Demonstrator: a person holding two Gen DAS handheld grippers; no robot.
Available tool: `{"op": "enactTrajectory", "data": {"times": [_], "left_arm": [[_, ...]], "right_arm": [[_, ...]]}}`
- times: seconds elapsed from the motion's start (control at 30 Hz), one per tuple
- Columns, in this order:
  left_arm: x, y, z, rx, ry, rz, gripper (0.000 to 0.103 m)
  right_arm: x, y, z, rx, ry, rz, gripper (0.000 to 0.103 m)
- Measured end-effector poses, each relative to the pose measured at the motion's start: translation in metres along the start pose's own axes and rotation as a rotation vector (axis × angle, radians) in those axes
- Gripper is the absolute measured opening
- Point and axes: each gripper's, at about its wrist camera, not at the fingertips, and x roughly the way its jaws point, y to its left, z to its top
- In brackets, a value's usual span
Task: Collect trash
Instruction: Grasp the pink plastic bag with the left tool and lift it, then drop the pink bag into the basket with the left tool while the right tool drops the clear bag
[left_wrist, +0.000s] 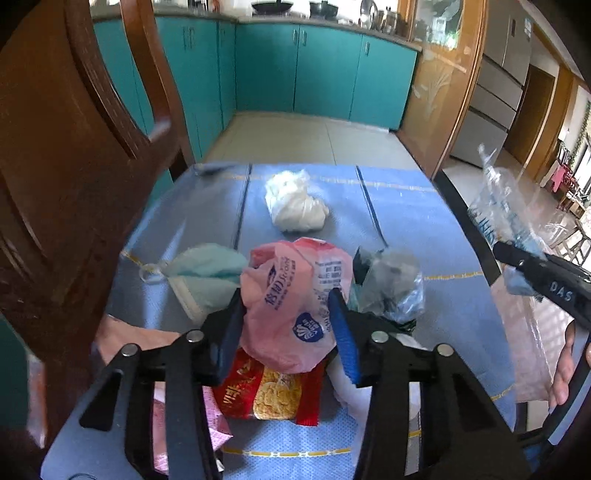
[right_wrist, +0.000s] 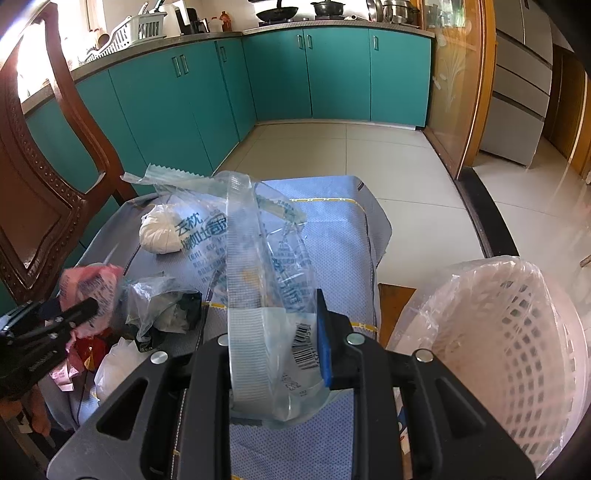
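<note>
My left gripper (left_wrist: 286, 314) is shut on a crumpled pink plastic wrapper (left_wrist: 295, 295), held just above the blue cloth table (left_wrist: 424, 221). My right gripper (right_wrist: 273, 332) is shut on a clear printed plastic bag (right_wrist: 258, 258) and holds it up above the table; it also shows at the right of the left wrist view (left_wrist: 495, 199). A white lined trash basket (right_wrist: 498, 332) stands to the right of the table. On the table lie a white bundle (left_wrist: 295, 203), a pale green mask (left_wrist: 207, 269), a clear crumpled bag (left_wrist: 391, 288) and a red snack packet (left_wrist: 269, 391).
A dark wooden chair (left_wrist: 74, 166) stands close at the left of the table. Teal kitchen cabinets (right_wrist: 295, 74) line the far wall beyond a tiled floor (right_wrist: 332, 147). A glass door with a wooden frame (right_wrist: 458, 85) is at the right.
</note>
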Motion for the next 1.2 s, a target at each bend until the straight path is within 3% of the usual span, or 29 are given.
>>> {"op": "enactTrajectory", "data": {"times": [0.3,0.57,0.97,1.2], "left_arm": [[-0.046,-0.01,0.003,0.048,-0.198,0.021,0.043],[-0.066,-0.027,0.0,0.133,-0.299,0.071,0.043],[-0.074,-0.039,-0.005,0.179,-0.332,0.1,0.043],[-0.073,-0.037,-0.001,0.144,-0.315,0.035,0.043]], "right_arm": [[0.001,0.009,-0.002,-0.022,-0.012,0.002,0.024],[-0.005,0.02,-0.01,-0.064,-0.032,0.015,0.024],[-0.005,0.029,-0.015,-0.107,-0.023,0.019,0.024],[-0.019,0.023,-0.017,-0.087,-0.054,0.027,0.024]]}}
